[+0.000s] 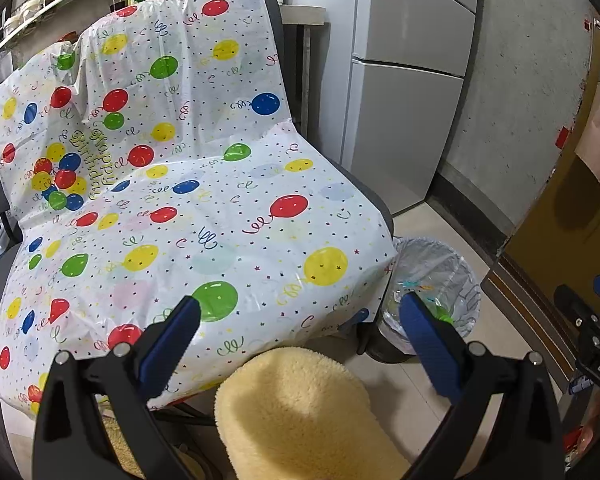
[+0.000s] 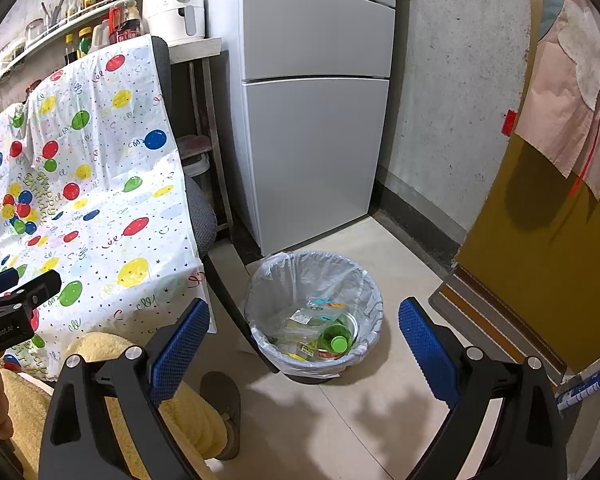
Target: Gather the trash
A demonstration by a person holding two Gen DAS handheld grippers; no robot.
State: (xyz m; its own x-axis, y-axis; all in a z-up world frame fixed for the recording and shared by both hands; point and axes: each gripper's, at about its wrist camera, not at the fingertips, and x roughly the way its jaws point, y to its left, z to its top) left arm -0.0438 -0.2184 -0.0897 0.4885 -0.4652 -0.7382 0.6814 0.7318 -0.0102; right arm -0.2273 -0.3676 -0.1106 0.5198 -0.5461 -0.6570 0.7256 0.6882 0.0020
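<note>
Both tongs, left and right, gape empty, the lined bin ahead between the right's fingers.

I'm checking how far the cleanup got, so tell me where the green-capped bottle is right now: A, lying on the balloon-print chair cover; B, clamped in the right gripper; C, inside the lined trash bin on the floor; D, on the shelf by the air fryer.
C: the green-capped bottle lies among wrappers inside the lined trash bin, while the right gripper and the left gripper are both open and empty.
</note>
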